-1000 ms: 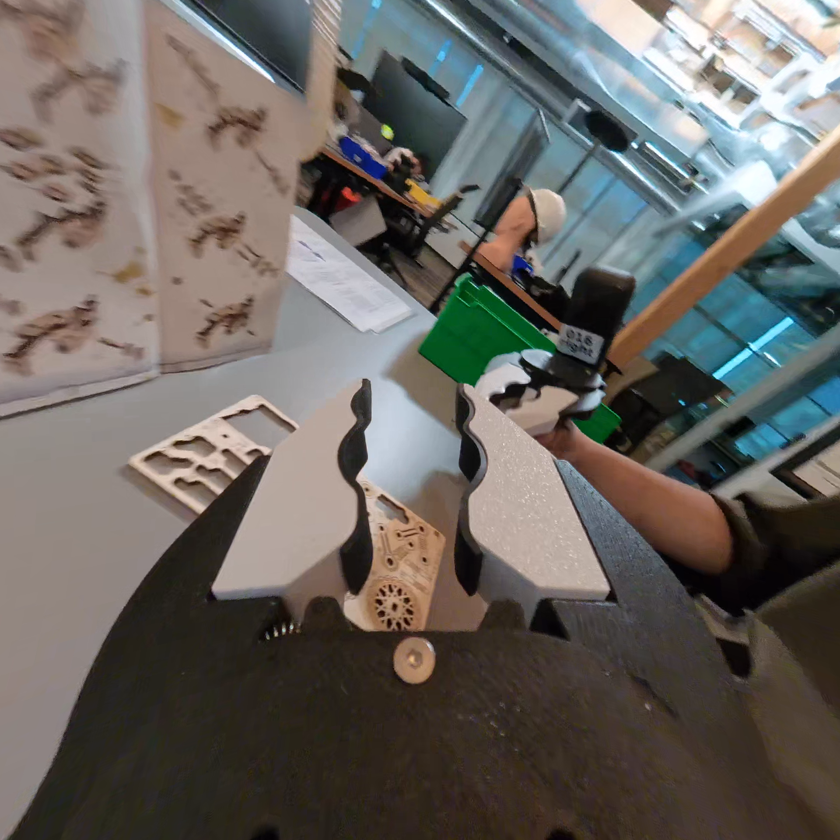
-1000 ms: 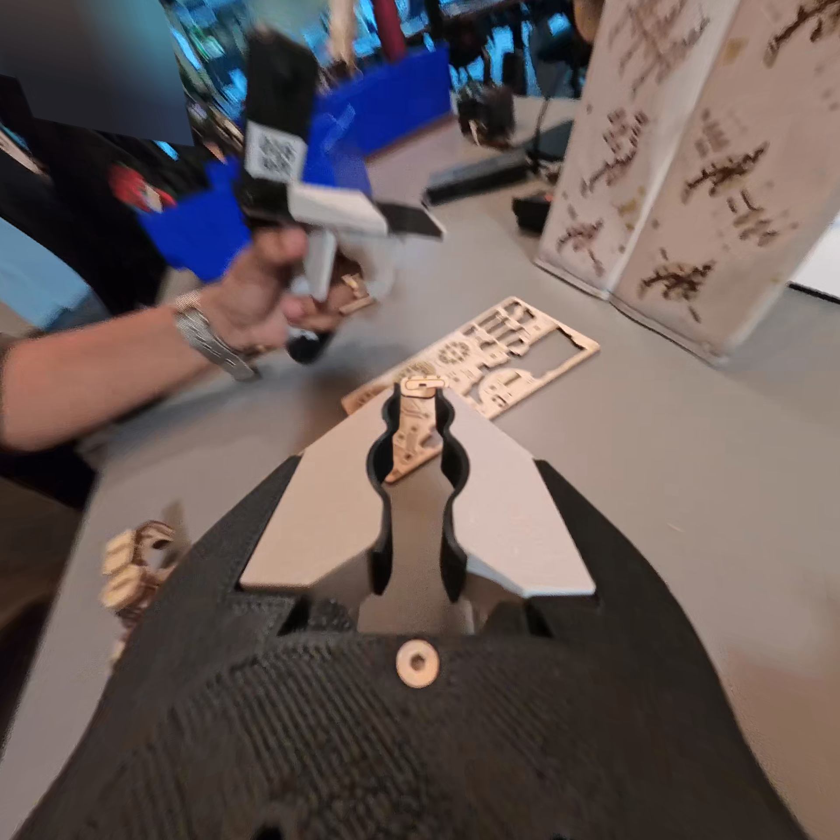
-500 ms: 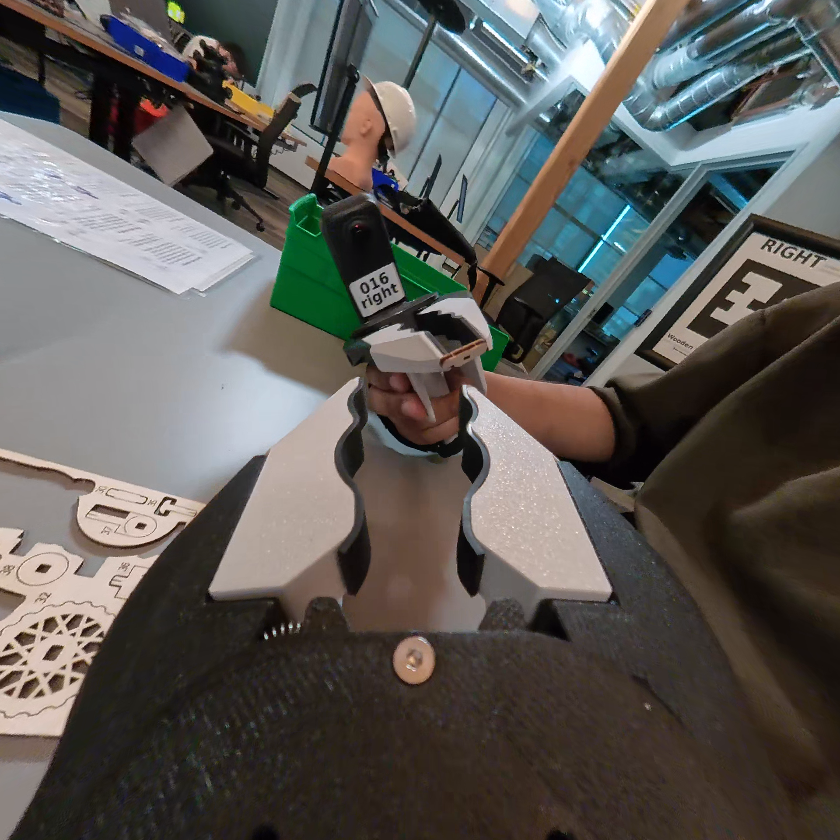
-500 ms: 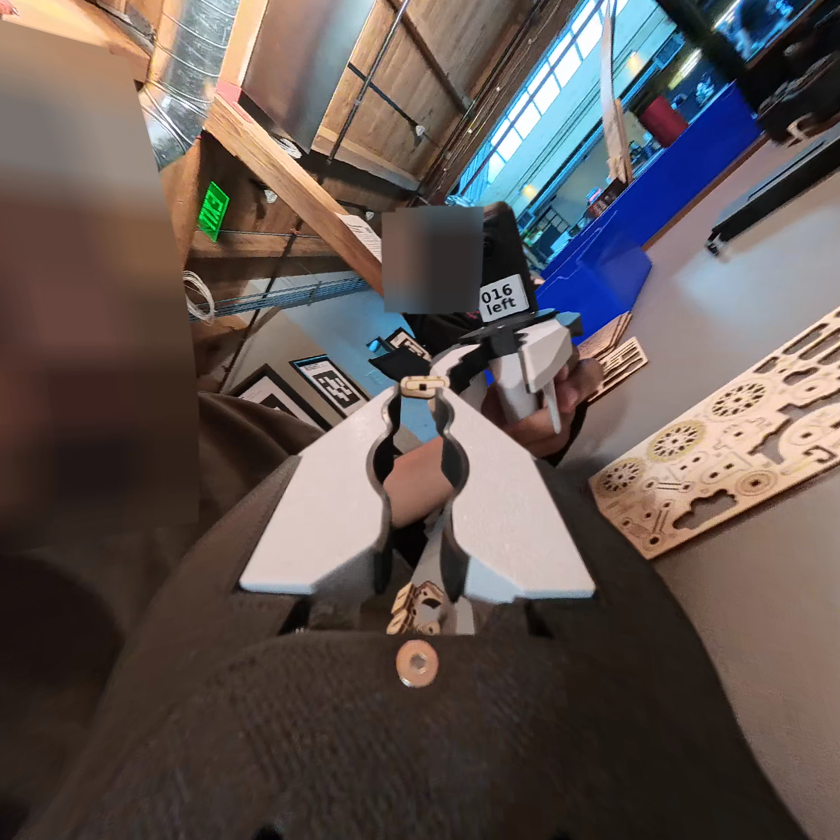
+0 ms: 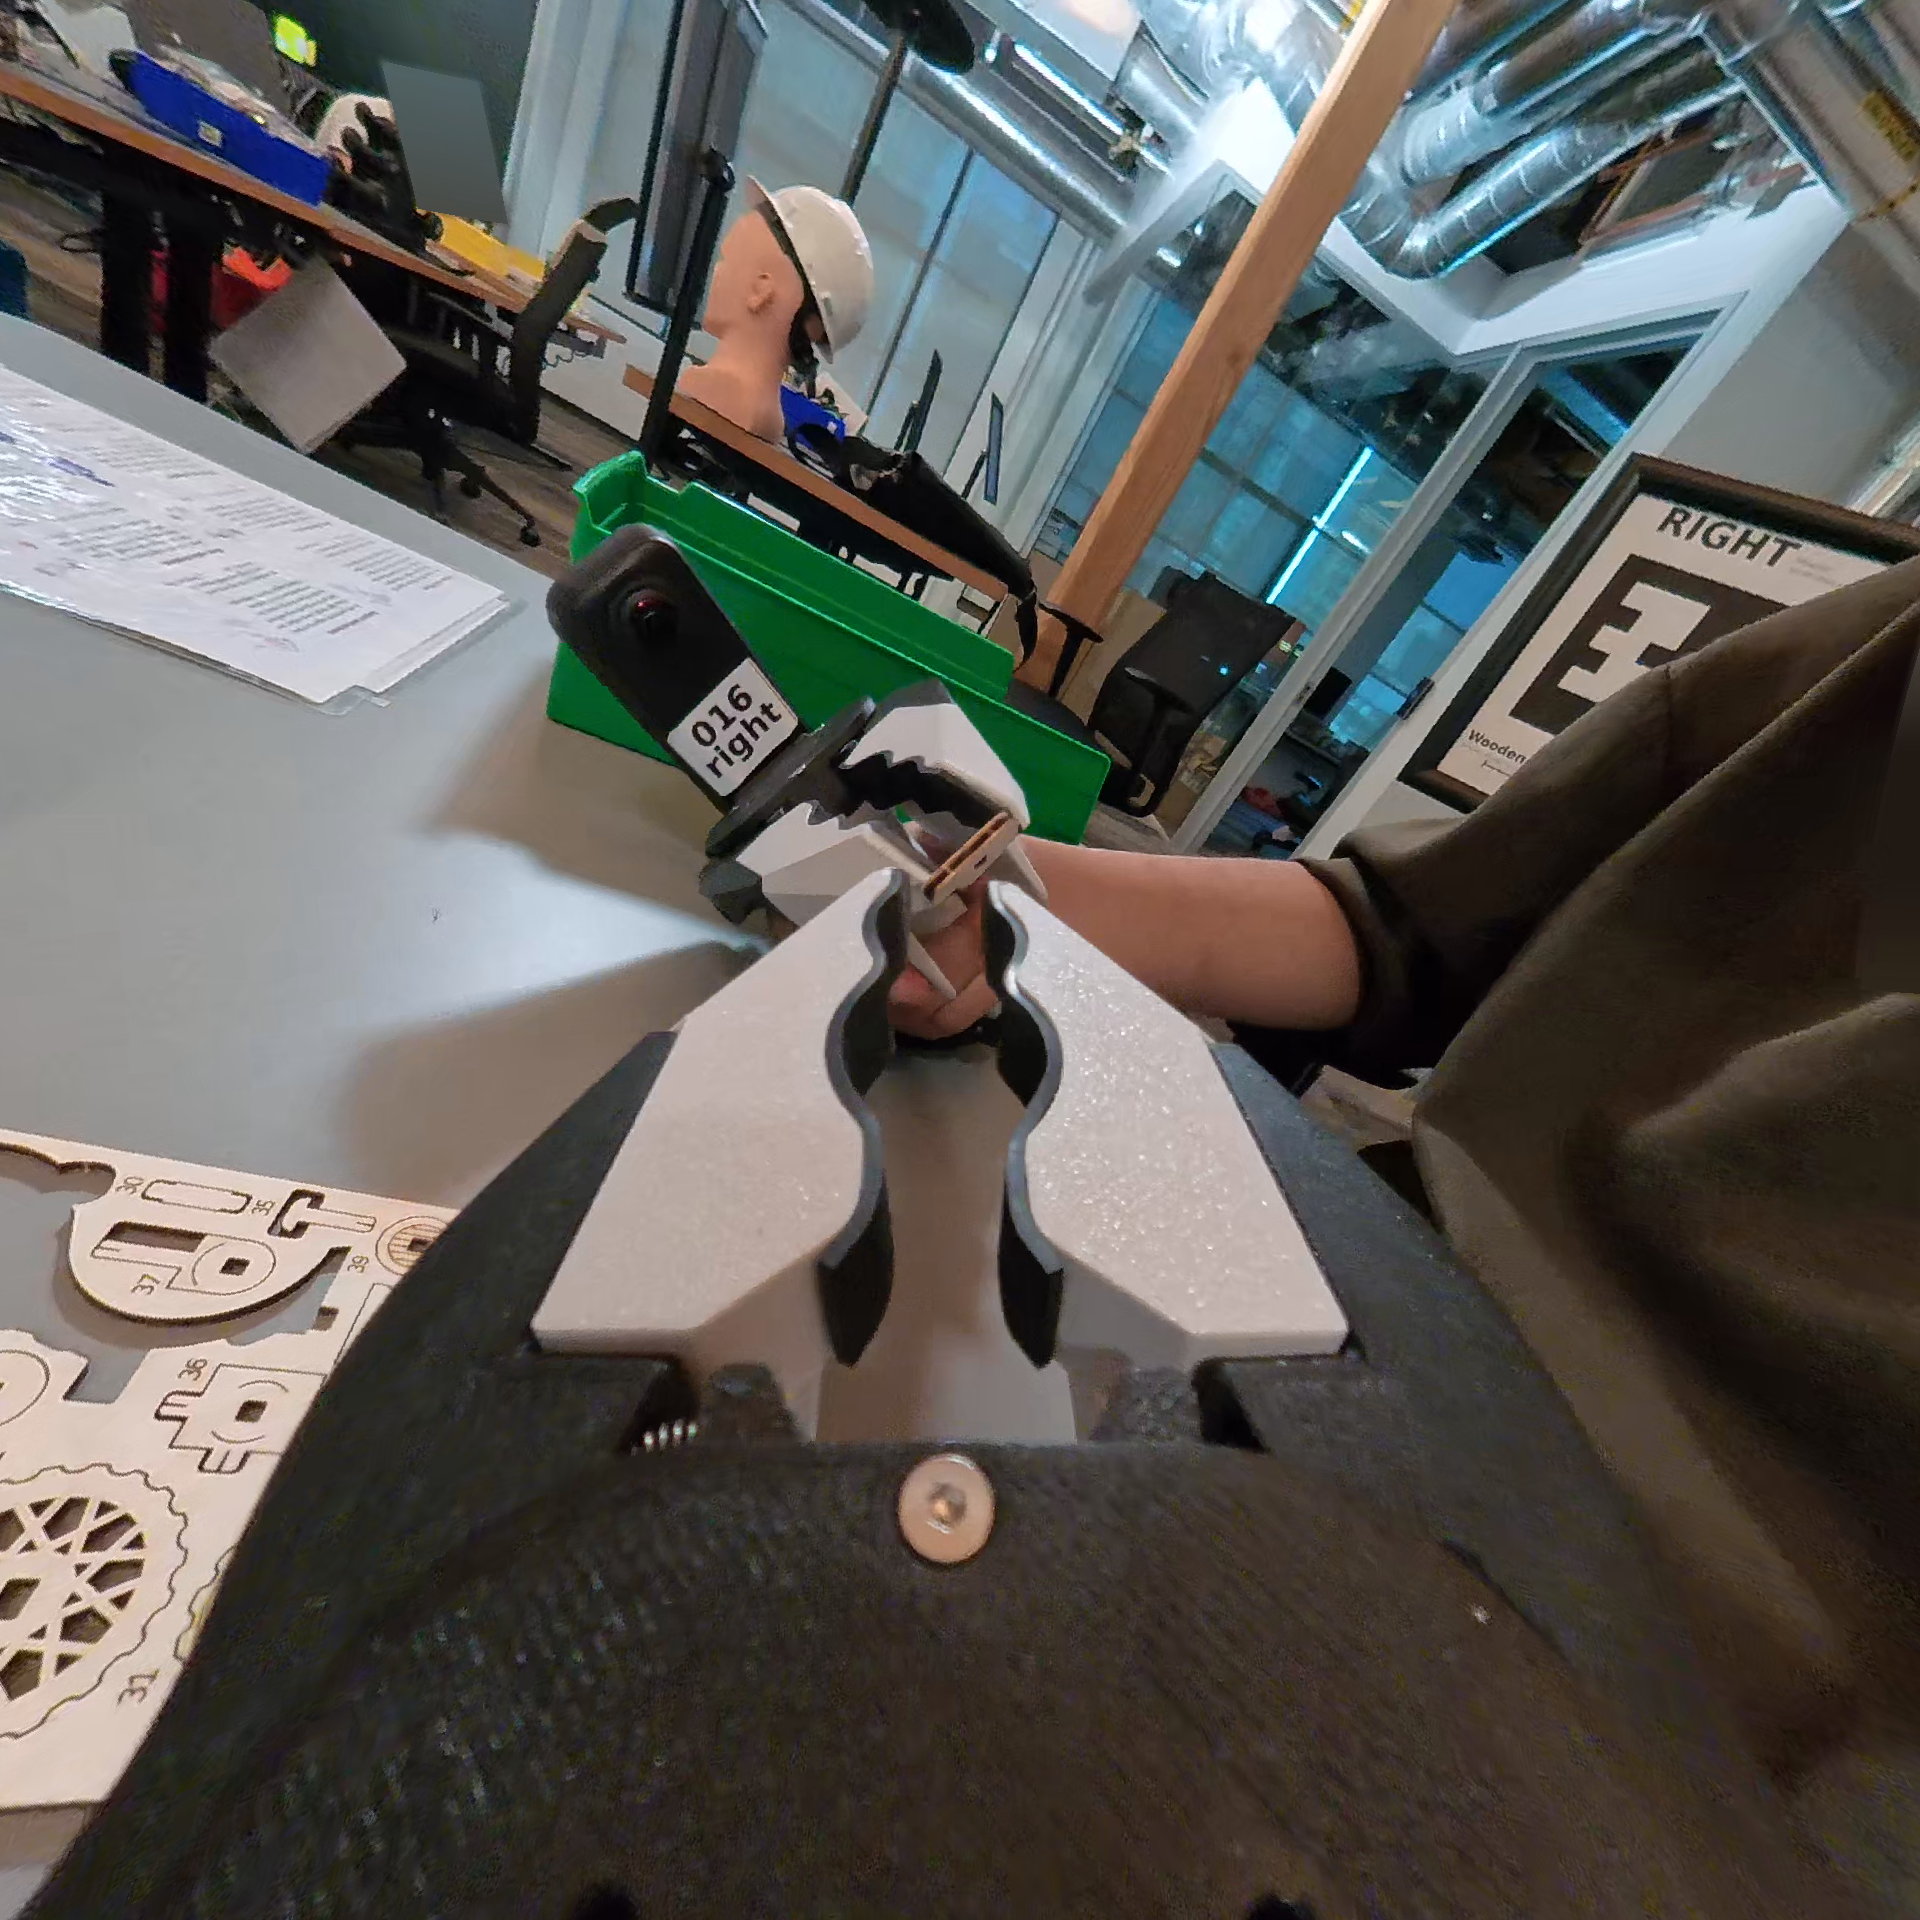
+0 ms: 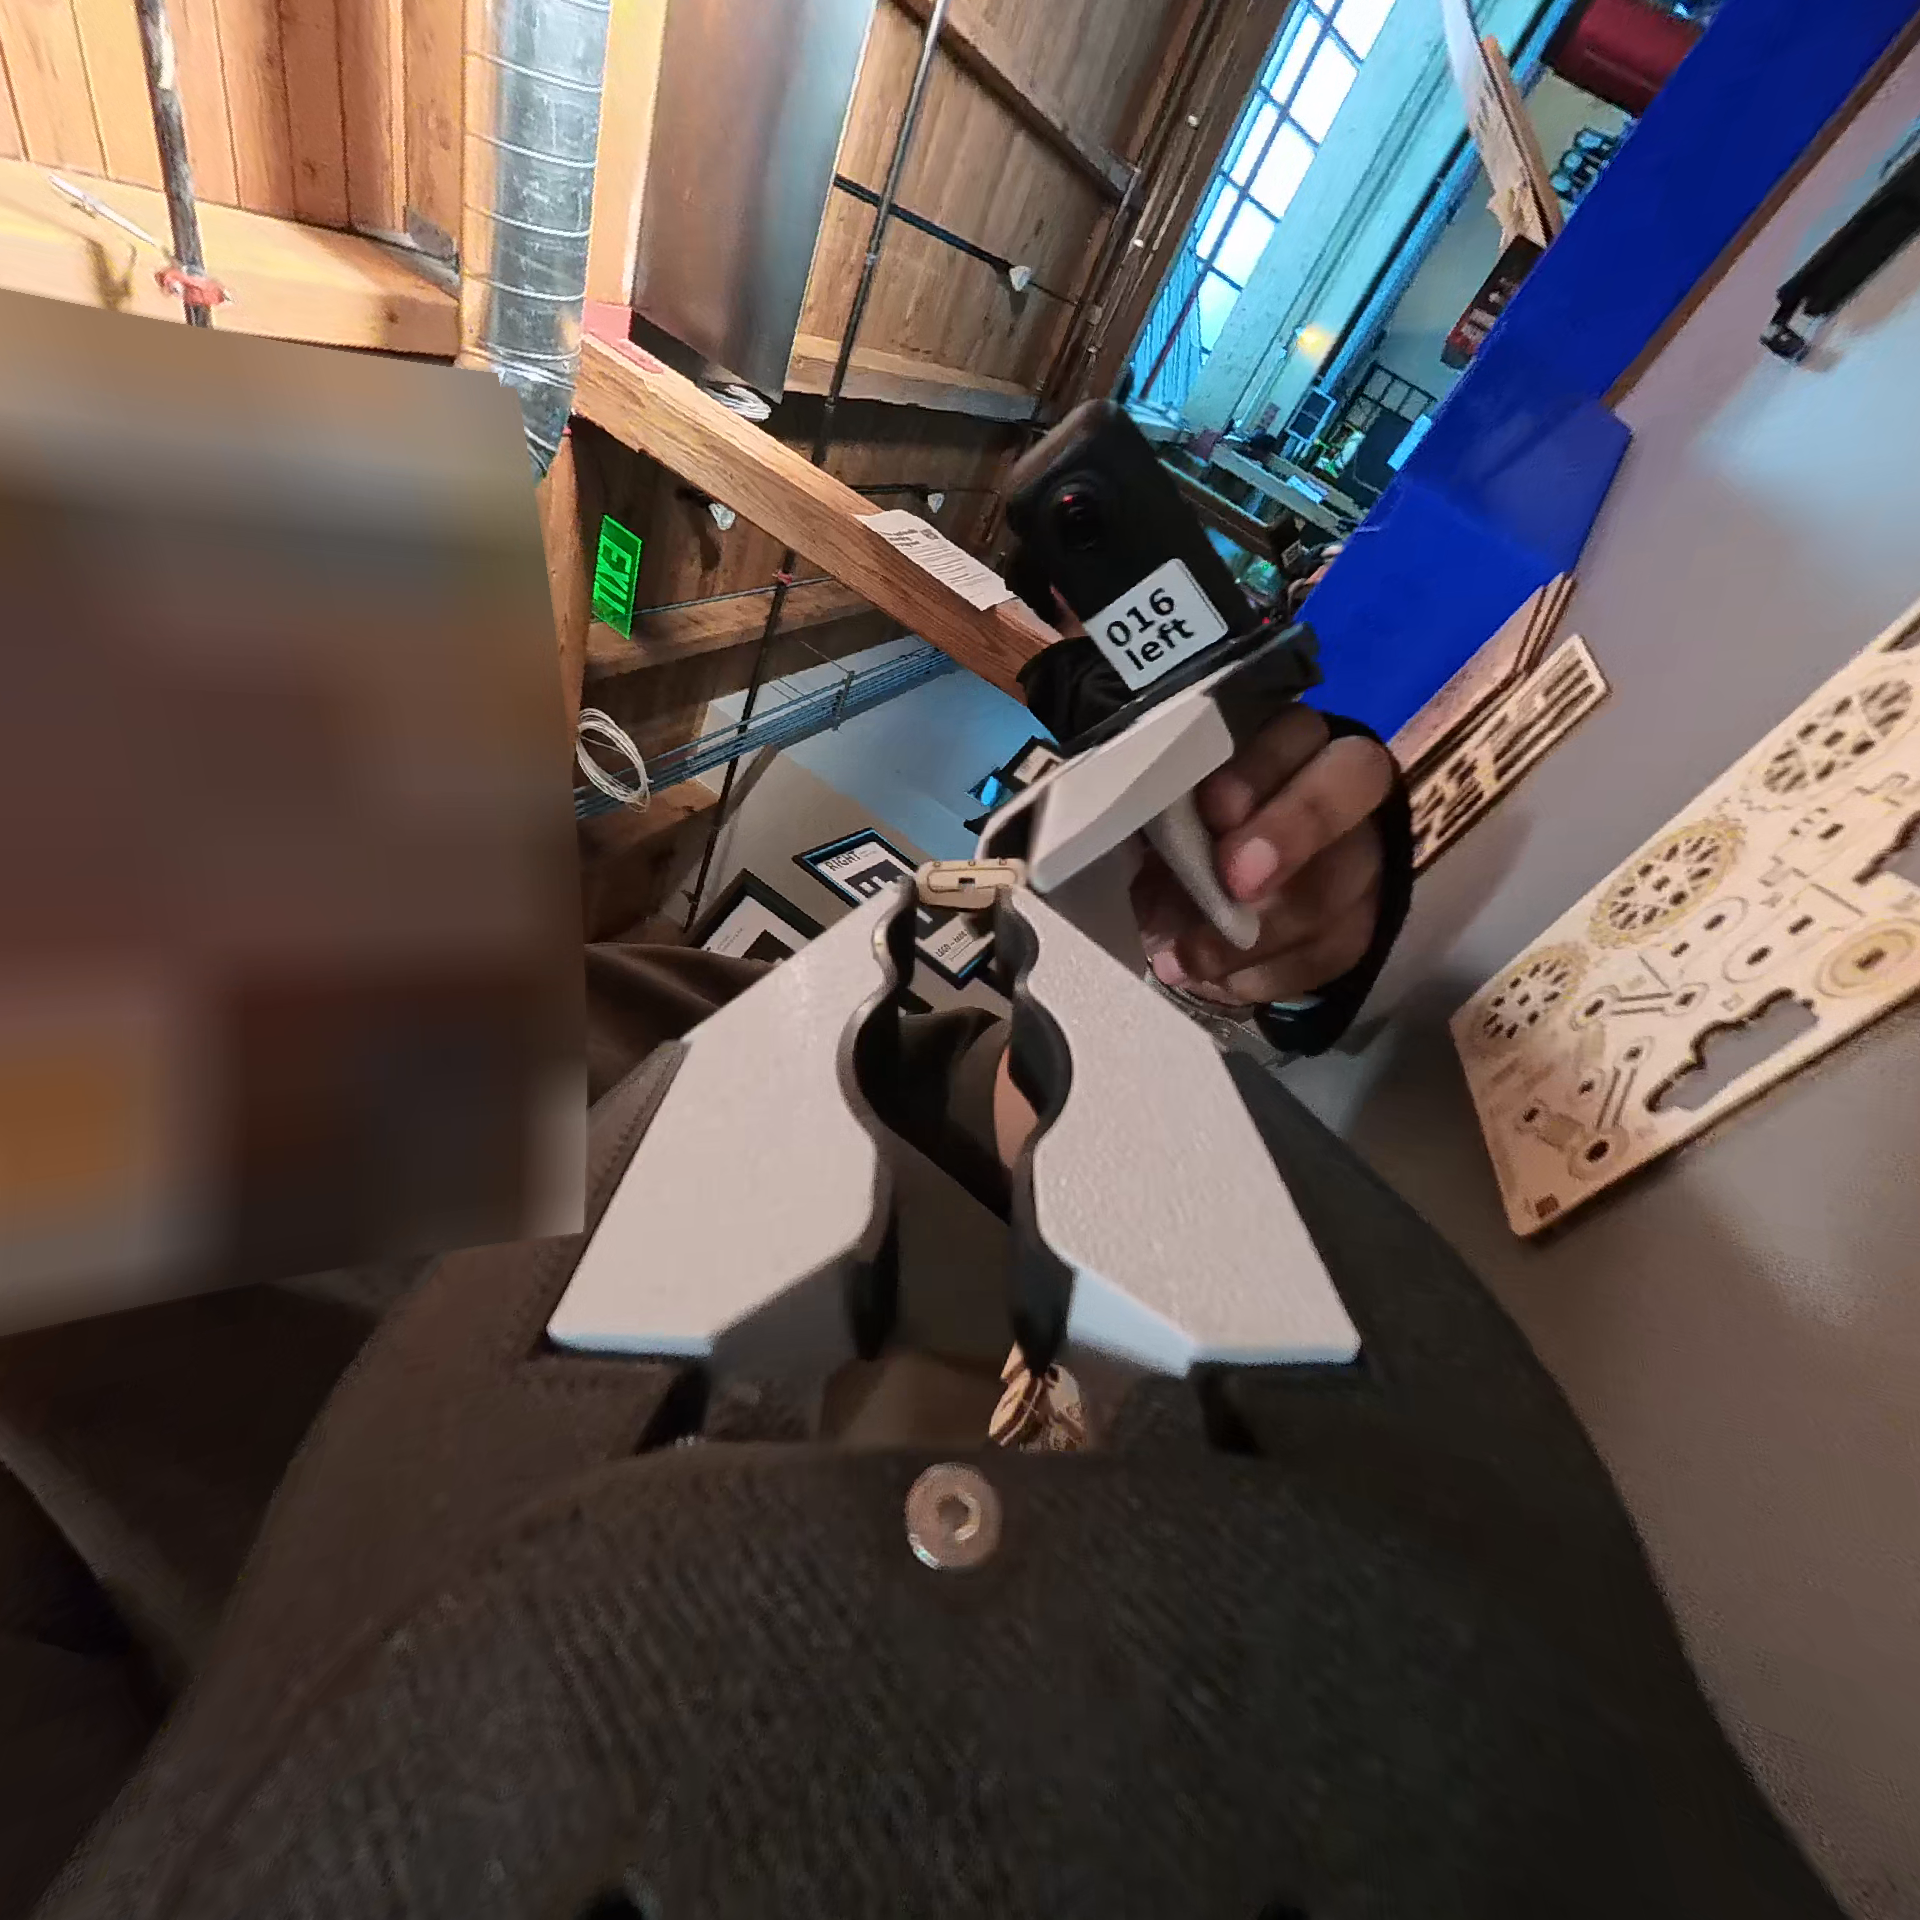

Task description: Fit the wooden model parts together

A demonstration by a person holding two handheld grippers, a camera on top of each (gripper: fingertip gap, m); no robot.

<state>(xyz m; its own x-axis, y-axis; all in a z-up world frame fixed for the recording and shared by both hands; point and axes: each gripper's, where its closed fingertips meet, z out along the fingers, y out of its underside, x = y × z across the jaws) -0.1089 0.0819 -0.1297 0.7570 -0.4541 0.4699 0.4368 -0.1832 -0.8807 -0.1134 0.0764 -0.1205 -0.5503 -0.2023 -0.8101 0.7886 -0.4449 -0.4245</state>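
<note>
Pale laser-cut plywood lies at the far left of the left wrist view: a parts sheet flat on the grey desk, its gears and brackets mostly unpunched. Moving right, the left gripper has its jaws parted with nothing between them, their tips closing in on the small wooden part held up in the air by the right gripper, well clear of the desk. In the right wrist view that right gripper is clenched on the small flat piece, which sits crosswise at the very fingertips, its long axis spanning the gap from one jaw to the other and its slotted face turned toward the camera; the left gripper hovers just beside it, touching or nearly so. To the right, another parts sheet rests on the desk. This looks like a hand-over or regrasp step before any fitting. Next, the left jaws probably need to line up with the piece's free edge and close gently, since so thin a part could slip or twist.
</note>
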